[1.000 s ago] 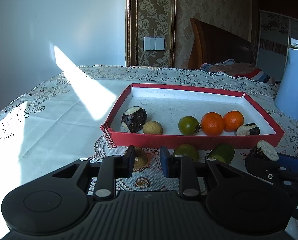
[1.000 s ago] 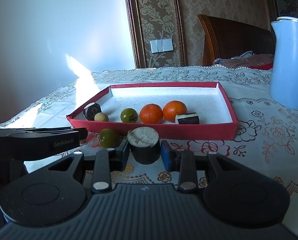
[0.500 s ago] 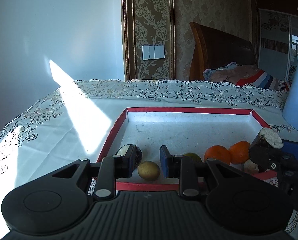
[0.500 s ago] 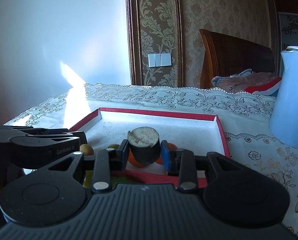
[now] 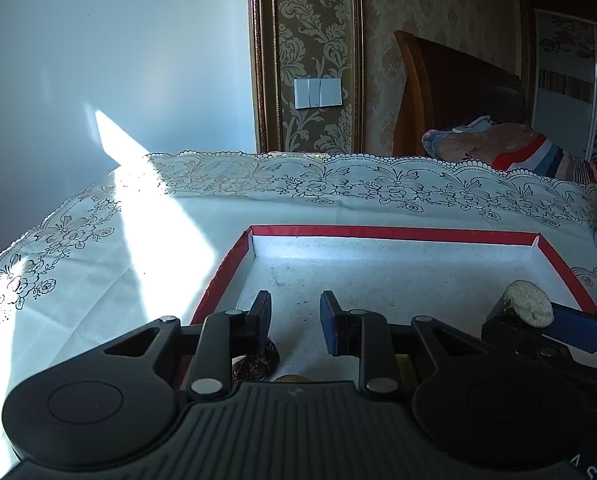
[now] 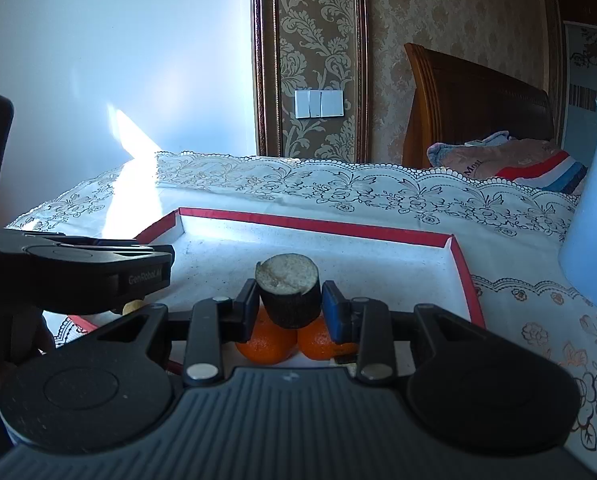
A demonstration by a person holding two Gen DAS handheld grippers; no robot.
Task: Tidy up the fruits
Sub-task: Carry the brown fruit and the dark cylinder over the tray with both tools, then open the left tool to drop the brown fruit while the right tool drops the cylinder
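Observation:
A red-rimmed tray (image 5: pixel 378 232) with a white floor lies on the lace tablecloth; in the right wrist view its rim (image 6: pixel 318 224) runs across the middle. My left gripper (image 5: pixel 294 308) hovers over the tray's near left part, shut to a narrow gap with nothing in it. A dark fruit (image 5: pixel 258 364) and a yellowish one (image 5: pixel 292 379) peek out below its fingers. My right gripper (image 6: pixel 289 300) is shut on a dark-skinned cut fruit piece (image 6: pixel 288 292) with a pale top, above two oranges (image 6: pixel 266 344). That piece (image 5: pixel 526 308) also shows at the right of the left wrist view.
A pale blue jug (image 6: pixel 594 220) stands on the table right of the tray. The left gripper's body (image 6: pixel 98 272) fills the left of the right wrist view. The far half of the tray floor (image 5: pixel 398 268) is bare. A wooden headboard and folded blanket lie beyond the table.
Both grippers have moved forward from in front of the tray to over its near part. The fruits in the tray have slid under the grippers. The right gripper still holds the cut piece.

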